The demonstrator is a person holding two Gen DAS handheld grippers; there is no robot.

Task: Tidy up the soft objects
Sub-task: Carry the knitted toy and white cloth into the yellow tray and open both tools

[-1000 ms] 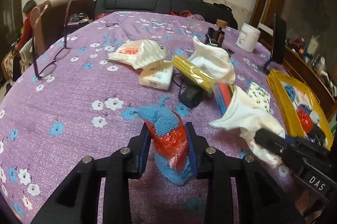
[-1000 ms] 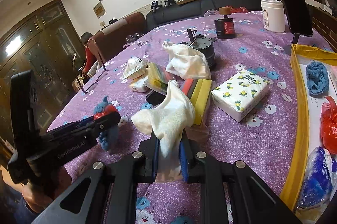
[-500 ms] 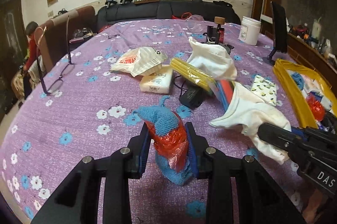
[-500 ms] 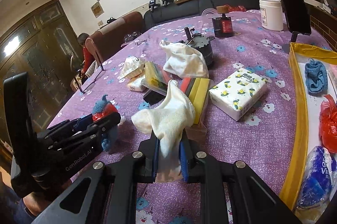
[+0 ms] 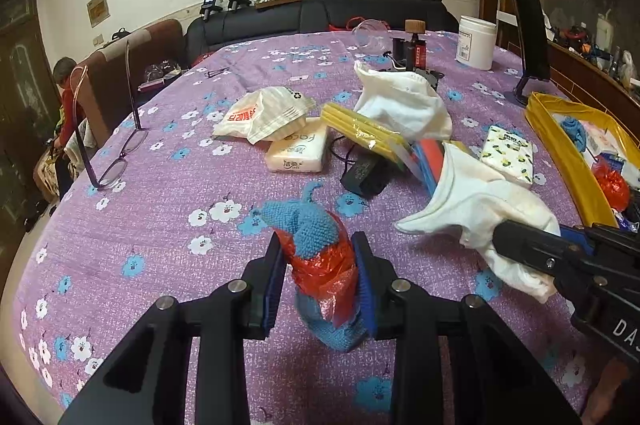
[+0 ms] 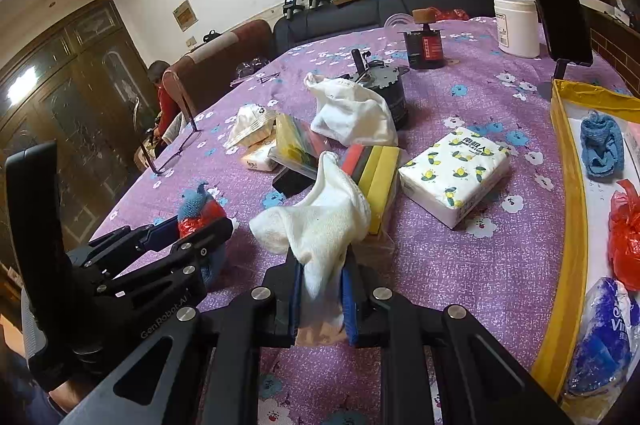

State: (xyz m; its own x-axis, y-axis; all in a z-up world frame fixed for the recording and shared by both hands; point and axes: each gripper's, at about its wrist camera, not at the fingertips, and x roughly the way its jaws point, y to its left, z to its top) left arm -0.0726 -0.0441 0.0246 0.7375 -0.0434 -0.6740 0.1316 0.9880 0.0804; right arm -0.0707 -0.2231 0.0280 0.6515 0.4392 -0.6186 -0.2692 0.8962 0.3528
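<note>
The left gripper (image 5: 320, 281) was clamped on a blue knit toy (image 5: 316, 265) wrapped in red plastic, the right gripper (image 6: 322, 289) pinched a white sock (image 6: 320, 225), both over the purple tablecloth (image 5: 160, 193).

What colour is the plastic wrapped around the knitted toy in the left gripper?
Red plastic around a blue knitted toy; clearest in the left wrist view.

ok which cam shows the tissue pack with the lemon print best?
Right wrist view: the tissue pack sits near centre, top and front faces fully visible on the purple tablecloth. In the left wrist view it is smaller, off to the right, its near end hidden behind the white sock.
</note>
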